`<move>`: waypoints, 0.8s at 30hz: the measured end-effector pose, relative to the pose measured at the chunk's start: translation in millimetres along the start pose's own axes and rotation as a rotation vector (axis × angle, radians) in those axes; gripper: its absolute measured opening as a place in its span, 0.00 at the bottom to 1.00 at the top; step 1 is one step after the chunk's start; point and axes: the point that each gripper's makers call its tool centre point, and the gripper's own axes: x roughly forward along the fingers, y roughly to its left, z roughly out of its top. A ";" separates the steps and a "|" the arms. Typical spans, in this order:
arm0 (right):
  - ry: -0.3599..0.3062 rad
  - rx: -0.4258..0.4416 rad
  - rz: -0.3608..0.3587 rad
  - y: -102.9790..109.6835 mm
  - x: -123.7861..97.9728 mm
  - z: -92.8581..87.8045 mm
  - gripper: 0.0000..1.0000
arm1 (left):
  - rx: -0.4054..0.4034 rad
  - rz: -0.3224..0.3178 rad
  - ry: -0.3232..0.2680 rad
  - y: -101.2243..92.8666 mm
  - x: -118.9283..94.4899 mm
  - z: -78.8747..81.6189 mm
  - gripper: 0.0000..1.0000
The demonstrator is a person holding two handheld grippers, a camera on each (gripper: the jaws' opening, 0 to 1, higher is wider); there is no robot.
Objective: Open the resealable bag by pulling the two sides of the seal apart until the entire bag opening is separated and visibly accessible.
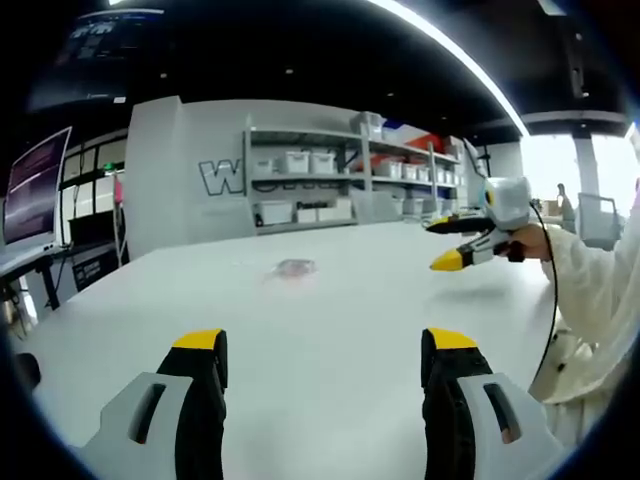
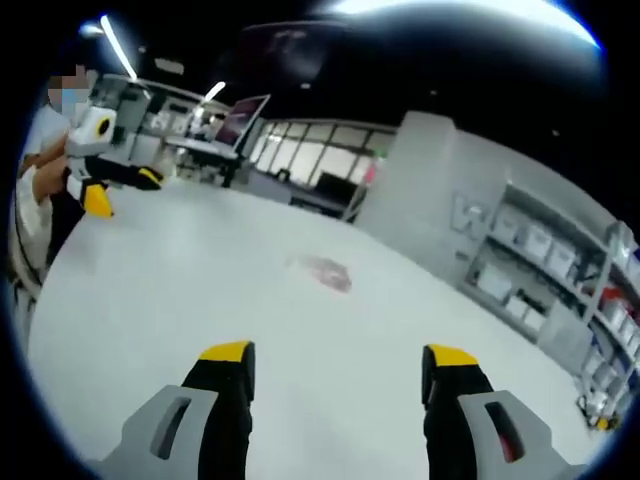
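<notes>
Holding both tools above the white table [image 1: 330,330], I see my left gripper [image 1: 325,345] with its yellow-tipped black jaws spread wide and nothing between them; my right gripper [image 2: 338,358] is the same, jaws parted and bare. In the left gripper view the resealable bag [image 1: 294,268] lies flat on the table, well ahead of the jaws and a little to the left of their midline; it looks clear with a pinkish tint, and I cannot tell whether its seal is closed or parted, it is too small and blurred. In the right gripper view the same bag [image 2: 326,271] lies ahead of the jaws, roughly on their midline, apart from both grippers.

In the left gripper view my right gripper [image 1: 455,243] comes in from the right side, held by my hand [image 1: 528,243] in a pale sleeve [image 1: 600,290], its yellow tips apart and hovering over the table's far side; in the right gripper view my left gripper [image 2: 122,188] shows at the upper left, likewise with its tips apart.

Behind the table stand grey shelves [image 1: 340,185] loaded with white bins [image 1: 297,162], beside a grey wall with large letters; a monitor [image 1: 36,190] sits on a desk at the left in the left gripper view; long ceiling lights run overhead.
</notes>
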 end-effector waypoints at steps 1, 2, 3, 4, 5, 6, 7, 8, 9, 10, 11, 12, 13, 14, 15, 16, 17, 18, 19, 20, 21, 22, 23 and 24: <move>0.001 -0.002 0.000 0.0 0.6 -0.1 0.68 | 0.000 0.002 0.001 0.3 0.0 -0.6 0.79; 0.001 -0.005 0.000 0.2 1.0 -0.1 0.68 | -0.003 0.000 0.003 0.2 0.1 -1.4 0.79; 0.001 -0.007 0.000 0.5 1.4 -0.1 0.68 | -0.005 -0.001 0.004 0.1 0.1 -1.9 0.79; 0.001 -0.010 0.001 0.8 1.7 0.2 0.68 | -0.005 -0.001 0.006 0.2 0.0 -2.3 0.79; 0.000 -0.014 0.000 1.0 2.2 0.6 0.68 | -0.005 0.000 0.006 0.4 -0.1 -2.5 0.79; -0.001 -0.020 -0.002 0.8 2.8 0.9 0.67 | -0.004 0.001 0.006 0.5 -0.1 -2.6 0.79; -0.001 -0.028 -0.003 0.6 3.7 1.4 0.67 | -0.005 0.001 0.007 0.6 -0.1 -2.6 0.79; -0.001 -0.036 -0.004 0.6 5.3 2.5 0.67 | -0.006 0.002 0.005 0.8 -0.1 -2.4 0.79; -0.001 -0.044 -0.005 0.7 6.7 3.5 0.67 | -0.007 0.002 0.004 0.9 0.1 -2.1 0.79; -0.001 -0.052 -0.006 0.8 7.6 4.4 0.67 | -0.008 0.002 0.004 1.1 0.2 -2.0 0.79; -0.004 -0.065 -0.007 0.9 8.8 6.1 0.67 | -0.008 0.002 0.004 1.0 0.4 -2.0 0.79; -0.010 -0.080 -0.008 1.2 10.2 8.4 0.67 | -0.008 0.001 0.004 0.8 0.5 -2.0 0.79; -0.014 -0.097 -0.007 1.8 11.6 10.2 0.66 | -0.008 0.001 0.004 0.5 0.6 -2.0 0.79; -0.015 -0.114 -0.007 2.4 13.1 11.6 0.66 | -0.008 0.000 0.004 0.1 0.6 -1.9 0.79; -0.018 -0.138 -0.005 3.8 15.0 13.1 0.66 | -0.008 -0.002 0.004 -0.3 0.6 -1.7 0.79; -0.018 -0.145 -0.003 4.8 15.9 13.3 0.66 | -0.009 -0.002 0.003 -0.5 0.6 -1.7 0.79; -0.018 -0.151 0.000 6.1 17.1 13.4 0.66 | -0.009 -0.002 0.004 -0.6 0.6 -1.6 0.79; -0.019 -0.155 0.002 6.9 18.1 13.5 0.66 | -0.008 -0.002 0.004 -0.5 0.6 -1.5 0.79; -0.019 -0.157 0.004 7.2 18.7 13.6 0.66 | -0.008 -0.002 0.004 -0.5 0.6 -1.4 0.79; -0.021 -0.159 0.005 7.6 19.2 13.9 0.66 | -0.008 -0.003 0.004 -0.3 0.6 -1.2 0.79; -0.023 -0.159 0.006 7.8 19.7 14.3 0.66 | -0.007 -0.003 0.004 -0.1 0.6 -0.8 0.79; -0.024 -0.160 0.005 7.7 20.2 14.8 0.66 | -0.007 -0.003 0.004 0.2 0.6 -0.5 0.79; -0.024 -0.162 0.003 7.4 20.6 15.3 0.66 | -0.006 -0.002 0.003 0.4 0.6 -0.1 0.79; -0.025 -0.168 0.001 6.9 21.1 16.0 0.66 | -0.006 -0.002 0.002 0.6 0.6 0.4 0.79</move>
